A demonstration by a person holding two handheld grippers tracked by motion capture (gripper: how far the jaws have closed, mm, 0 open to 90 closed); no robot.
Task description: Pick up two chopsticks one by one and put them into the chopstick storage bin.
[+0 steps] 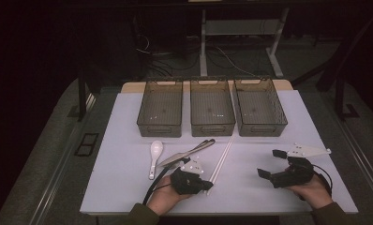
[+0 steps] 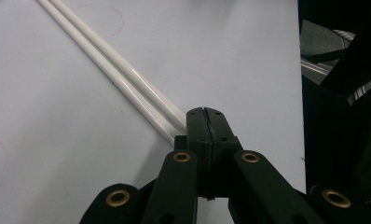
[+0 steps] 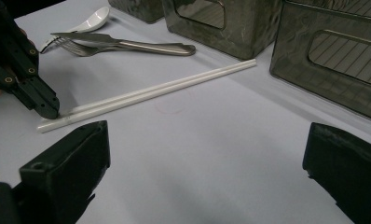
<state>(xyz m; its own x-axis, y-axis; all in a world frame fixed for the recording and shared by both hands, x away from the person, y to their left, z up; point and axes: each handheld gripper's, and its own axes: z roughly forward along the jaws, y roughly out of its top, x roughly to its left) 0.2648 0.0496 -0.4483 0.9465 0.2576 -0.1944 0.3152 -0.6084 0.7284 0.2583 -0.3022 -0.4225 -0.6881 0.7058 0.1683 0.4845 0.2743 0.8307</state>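
A pair of white chopsticks (image 1: 222,157) (image 2: 123,74) (image 3: 165,88) lies side by side on the white table (image 1: 128,122), running from the middle bin toward the person. My left gripper (image 1: 208,185) (image 2: 204,114) (image 3: 51,109) is shut, jaws pressed together, with its tip down on the chopsticks' near end. I see nothing between its jaws. My right gripper (image 1: 268,163) (image 3: 207,135) hovers at the table's right, open wide and holding nothing, facing the chopsticks from the side.
Three dark see-through bins (image 1: 160,114) (image 1: 212,112) (image 1: 259,112) stand in a row at the back. A white spoon (image 1: 155,152) (image 3: 92,19) and a metal knife and fork (image 1: 187,152) (image 3: 123,45) lie left of the chopsticks.
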